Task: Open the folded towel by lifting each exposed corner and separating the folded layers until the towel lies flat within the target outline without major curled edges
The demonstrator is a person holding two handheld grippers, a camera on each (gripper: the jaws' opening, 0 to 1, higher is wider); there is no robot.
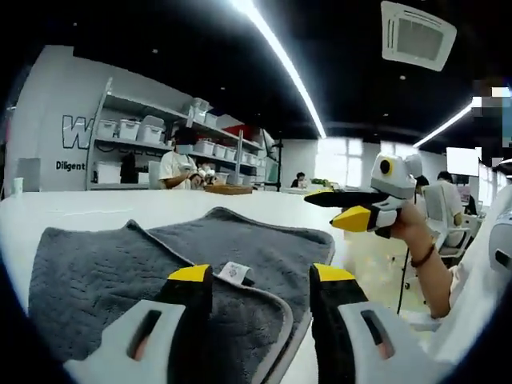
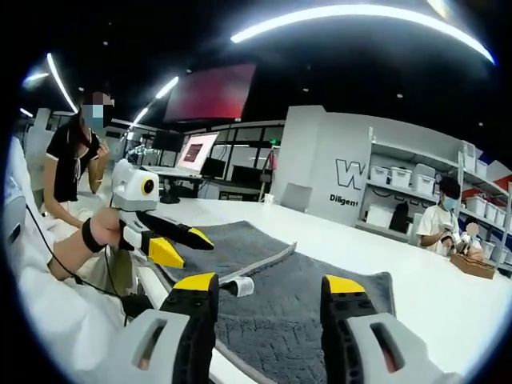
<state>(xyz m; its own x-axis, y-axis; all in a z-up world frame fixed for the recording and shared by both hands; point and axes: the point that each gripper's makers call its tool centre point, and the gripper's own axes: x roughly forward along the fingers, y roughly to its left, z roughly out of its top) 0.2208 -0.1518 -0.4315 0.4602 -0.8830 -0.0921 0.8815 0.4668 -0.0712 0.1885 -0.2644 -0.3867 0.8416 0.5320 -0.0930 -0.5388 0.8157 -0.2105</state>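
A grey towel [image 1: 112, 264] lies on the white table [image 1: 96, 210], with a folded layer whose hemmed edge runs diagonally across it. A white label [image 1: 234, 273] sits at that edge. My left gripper [image 1: 262, 274] hovers just over the label, open, with nothing between its yellow-tipped jaws. To the right a hand holds my right gripper [image 1: 322, 210] above the towel's far corner. In the right gripper view the towel [image 2: 312, 296] and label [image 2: 240, 286] lie below my open right gripper [image 2: 270, 282], and the left gripper [image 2: 194, 250] shows at the left, also open.
Shelves with white bins [image 1: 128, 128] stand behind the table, and a person [image 1: 174, 166] sits in front of them. Another person [image 2: 74, 160] stands at the left of the right gripper view. A wooden box [image 2: 472, 266] rests on the table's far side.
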